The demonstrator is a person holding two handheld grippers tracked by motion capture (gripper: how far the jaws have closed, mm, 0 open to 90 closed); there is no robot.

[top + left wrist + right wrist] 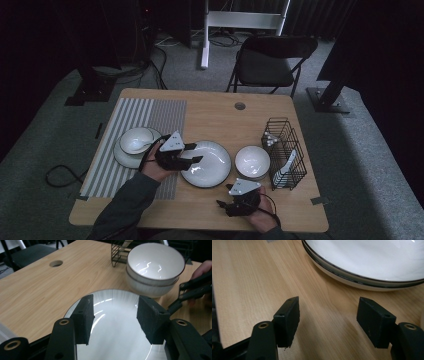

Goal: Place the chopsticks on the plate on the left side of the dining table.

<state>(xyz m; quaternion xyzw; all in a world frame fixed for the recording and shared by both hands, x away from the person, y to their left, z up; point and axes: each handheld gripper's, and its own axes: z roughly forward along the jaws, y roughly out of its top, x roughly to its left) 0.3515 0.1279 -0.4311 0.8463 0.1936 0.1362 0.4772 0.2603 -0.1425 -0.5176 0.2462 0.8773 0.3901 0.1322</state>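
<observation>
White, dark-rimmed plate (206,164); grey-striped mat (135,125); black wire rack (285,152).

Glossy glazed plate (206,164); matt wood-grain table (220,112); black wire rack (285,150).

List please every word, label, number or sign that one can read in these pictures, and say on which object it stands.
None: no readable text on any object.
The large plate, the stacked bowls, the wire rack and the wooden table carry no lettering.
The grey plates on the left gripper and the right gripper are unmarked as far as can be seen.
</observation>
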